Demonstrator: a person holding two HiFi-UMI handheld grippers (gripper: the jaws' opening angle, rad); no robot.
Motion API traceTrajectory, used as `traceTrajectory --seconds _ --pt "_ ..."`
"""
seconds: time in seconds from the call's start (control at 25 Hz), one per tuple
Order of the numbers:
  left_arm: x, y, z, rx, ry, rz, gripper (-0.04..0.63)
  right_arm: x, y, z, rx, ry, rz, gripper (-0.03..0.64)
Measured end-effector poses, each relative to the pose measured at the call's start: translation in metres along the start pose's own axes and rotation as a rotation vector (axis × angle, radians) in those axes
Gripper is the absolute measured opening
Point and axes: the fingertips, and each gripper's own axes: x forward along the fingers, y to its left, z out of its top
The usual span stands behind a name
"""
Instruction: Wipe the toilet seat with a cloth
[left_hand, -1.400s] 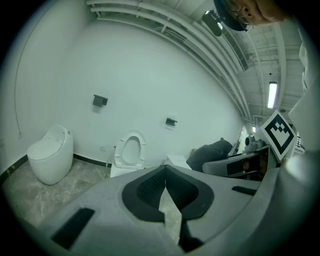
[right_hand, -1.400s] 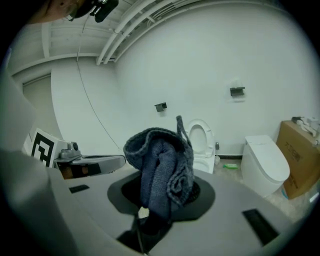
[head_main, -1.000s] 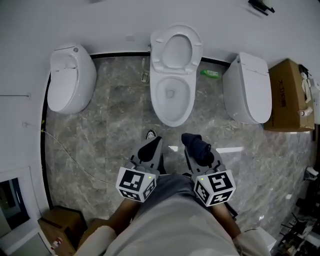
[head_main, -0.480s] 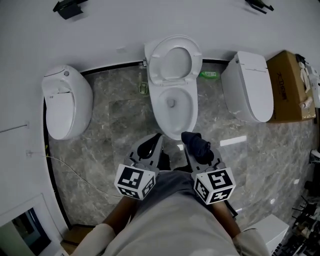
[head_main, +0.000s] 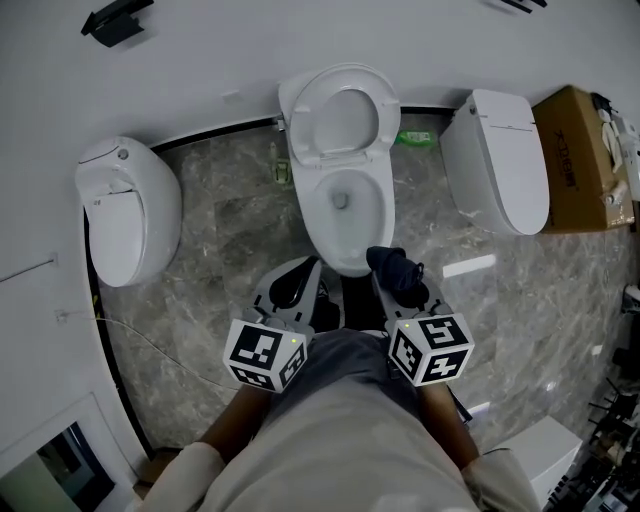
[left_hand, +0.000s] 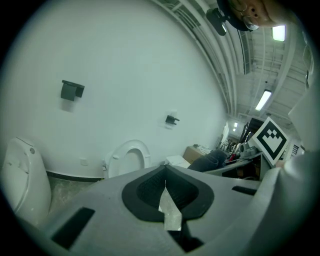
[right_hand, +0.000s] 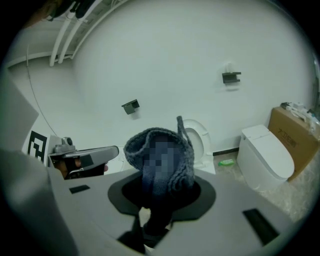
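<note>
Between the closed jaws of the right gripper (head_main: 405, 295) a dark blue cloth (head_main: 396, 272) is clamped, bunched above them. Just ahead of both grippers, the toilet seat (head_main: 296, 120) is seen raised. The left gripper (head_main: 293, 288) is held closed on nothing.

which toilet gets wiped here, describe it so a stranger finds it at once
Three white toilets stand along the white wall on a grey marble floor. The one to wipe is the middle toilet, between the left toilet and the right toilet. It alone stands open, lid raised and bowl showing; both neighbours are shut.
</note>
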Motion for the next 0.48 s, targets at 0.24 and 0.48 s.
traceTrajectory --seconds 0.24,0.48 --pt "0.020 0.017 0.019 -0.002 -0.019 0.073 0.009 0.037 -0.034 0.036 0.041 -0.019 0.036 0.094" --pt "0.056 0.026 0.055 0.010 -0.048 0.131 0.009 0.079 -0.079 0.082 0.055 -0.007 0.066 0.094"
